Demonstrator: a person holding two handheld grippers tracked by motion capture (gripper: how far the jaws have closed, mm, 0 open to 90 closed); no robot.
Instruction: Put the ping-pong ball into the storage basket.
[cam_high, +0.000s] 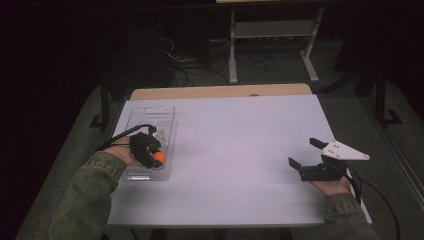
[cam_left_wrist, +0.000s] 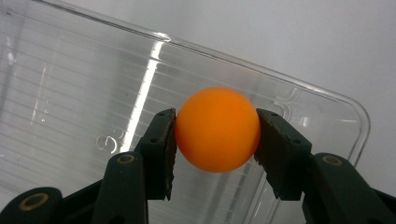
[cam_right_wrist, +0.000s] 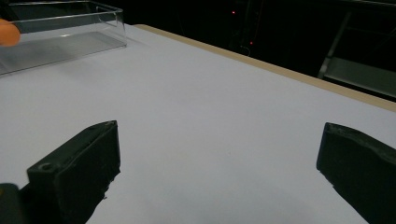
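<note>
An orange ball (cam_high: 159, 156) sits between the jaws of my left gripper (cam_high: 152, 153), above the near end of a clear plastic tray (cam_high: 150, 117) at the table's left. In the left gripper view both pads (cam_left_wrist: 161, 144) press against the orange ball (cam_left_wrist: 217, 128), with the ribbed floor of the tray (cam_left_wrist: 70, 93) beneath it. My right gripper (cam_high: 303, 151) rests low at the table's right, open, with nothing between its jaws. The right gripper (cam_right_wrist: 219, 137) looks across bare table toward the tray (cam_right_wrist: 70, 42) and a sliver of the ball (cam_right_wrist: 8, 32).
The white table (cam_high: 240, 130) has a wooden strip (cam_high: 220, 92) along its far edge. Beyond it, on the dark floor, stand a white metal frame (cam_high: 270, 45) and tangled cables (cam_high: 200, 65). Open table surface lies between the two grippers.
</note>
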